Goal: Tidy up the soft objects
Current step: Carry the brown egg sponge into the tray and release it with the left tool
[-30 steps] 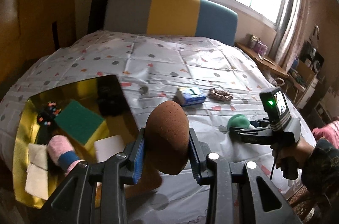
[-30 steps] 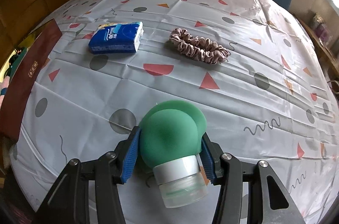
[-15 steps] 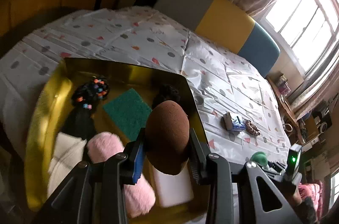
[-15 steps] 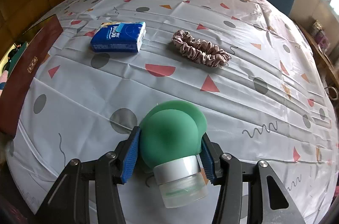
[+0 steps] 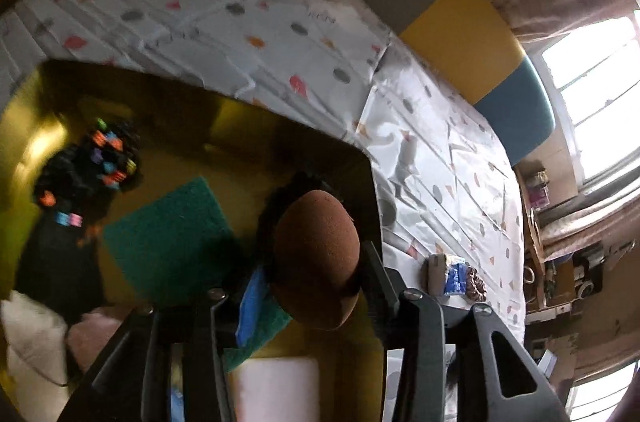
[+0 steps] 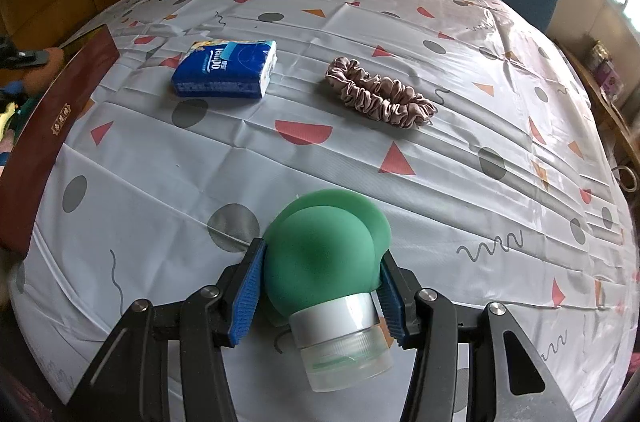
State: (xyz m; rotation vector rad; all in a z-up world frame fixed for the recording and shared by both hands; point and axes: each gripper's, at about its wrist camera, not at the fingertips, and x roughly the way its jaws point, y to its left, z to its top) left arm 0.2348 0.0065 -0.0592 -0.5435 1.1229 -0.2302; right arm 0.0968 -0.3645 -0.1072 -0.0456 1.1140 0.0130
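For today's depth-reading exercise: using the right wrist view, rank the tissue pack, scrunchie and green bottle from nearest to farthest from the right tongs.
1. Green bottle: gripped in the right tongs.
2. Scrunchie: ahead, right of centre.
3. Tissue pack: ahead-left, much the same depth as the scrunchie, too close to call.

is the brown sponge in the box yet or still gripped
Still gripped: the brown sponge sits between the left gripper's pads, hanging above the gold box.

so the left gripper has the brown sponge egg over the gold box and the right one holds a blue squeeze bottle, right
Not quite: the squeeze bottle in the right gripper is green, as the right wrist view shows. The left gripper does hold the brown sponge egg over the gold box.
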